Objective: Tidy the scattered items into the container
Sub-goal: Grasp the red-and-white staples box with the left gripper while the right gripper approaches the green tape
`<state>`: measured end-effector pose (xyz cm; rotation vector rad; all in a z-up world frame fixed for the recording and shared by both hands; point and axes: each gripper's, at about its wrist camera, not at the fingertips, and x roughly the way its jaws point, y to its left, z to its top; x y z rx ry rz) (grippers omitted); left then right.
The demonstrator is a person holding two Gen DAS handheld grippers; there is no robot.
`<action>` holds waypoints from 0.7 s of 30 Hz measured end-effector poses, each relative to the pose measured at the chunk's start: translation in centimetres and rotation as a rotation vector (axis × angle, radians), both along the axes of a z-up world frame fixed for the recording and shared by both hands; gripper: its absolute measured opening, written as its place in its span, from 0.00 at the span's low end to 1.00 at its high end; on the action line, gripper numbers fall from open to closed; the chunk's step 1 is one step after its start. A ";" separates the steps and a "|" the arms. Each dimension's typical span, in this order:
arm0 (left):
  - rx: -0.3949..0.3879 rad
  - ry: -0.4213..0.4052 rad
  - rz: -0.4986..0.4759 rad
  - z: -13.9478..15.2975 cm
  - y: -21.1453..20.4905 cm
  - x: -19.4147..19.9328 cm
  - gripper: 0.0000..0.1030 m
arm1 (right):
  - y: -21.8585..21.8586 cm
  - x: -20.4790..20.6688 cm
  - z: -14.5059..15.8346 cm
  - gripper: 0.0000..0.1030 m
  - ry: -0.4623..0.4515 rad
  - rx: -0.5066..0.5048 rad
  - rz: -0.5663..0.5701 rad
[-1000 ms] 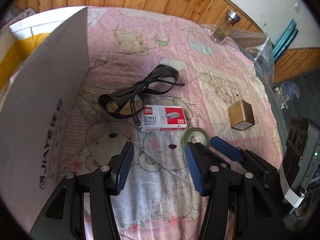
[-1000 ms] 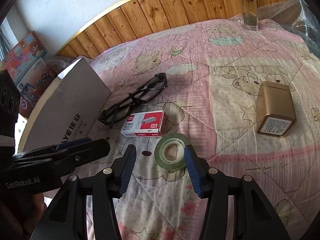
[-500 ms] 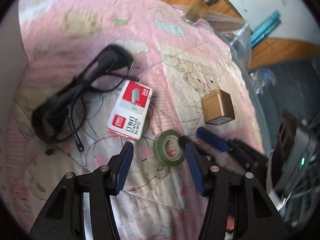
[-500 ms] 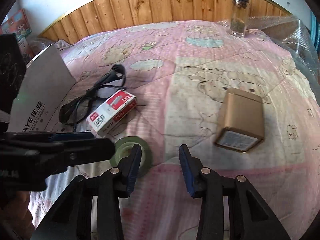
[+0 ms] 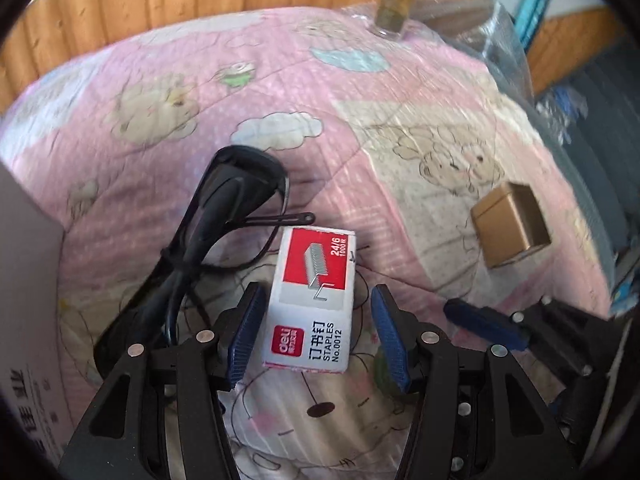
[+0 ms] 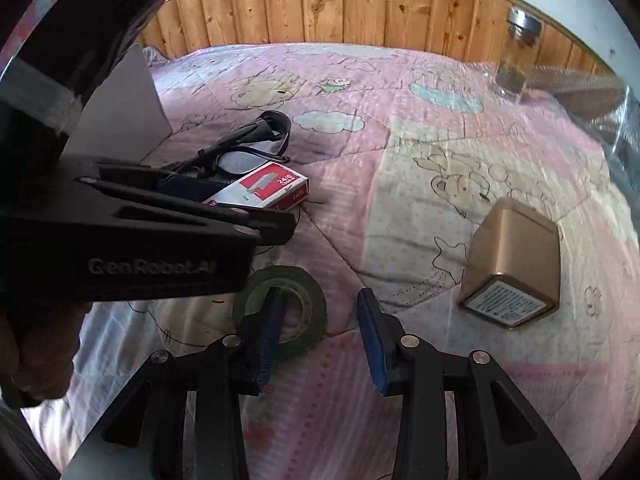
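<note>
A white and red staples box (image 5: 312, 300) lies on the pink quilt, between the fingers of my left gripper (image 5: 318, 332). That gripper is open, with a gap on both sides of the box. Black glasses (image 5: 224, 216) lie just left of the box. In the right wrist view, my right gripper (image 6: 320, 332) hangs over a green tape roll (image 6: 280, 276). Its left finger (image 6: 270, 328) sits in the roll's hole and its right one is outside. The jaws are closing with the roll's wall between them, and the pads are not pressing on it. The white cardboard box (image 6: 132, 108) stands at the left.
A gold tin (image 6: 512, 264) lies on its side to the right of the tape. A glass jar (image 6: 518, 56) stands at the quilt's far right, by crinkled plastic wrap. Wooden panelling runs behind the bed. A hand holds the left gripper's handle.
My left gripper swung over and came down so that the staples box now lies between its fingers. My right gripper narrowed, and its left finger now sits in the tape roll's hole.
</note>
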<state>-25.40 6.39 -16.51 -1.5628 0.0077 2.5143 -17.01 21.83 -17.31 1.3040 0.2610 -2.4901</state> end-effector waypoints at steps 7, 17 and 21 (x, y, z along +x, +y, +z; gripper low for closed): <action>-0.024 0.025 0.032 0.2 -0.8 -0.6 0.37 | 0.6 -0.3 -0.2 0.35 -0.002 -0.037 0.014; 0.022 0.047 0.069 2.8 -0.7 1.7 0.37 | 4.9 -0.6 0.5 0.13 -0.113 -0.299 -0.121; 0.053 0.044 0.099 3.8 -1.1 2.7 0.37 | 5.3 0.6 1.3 0.12 -0.105 -0.323 -0.139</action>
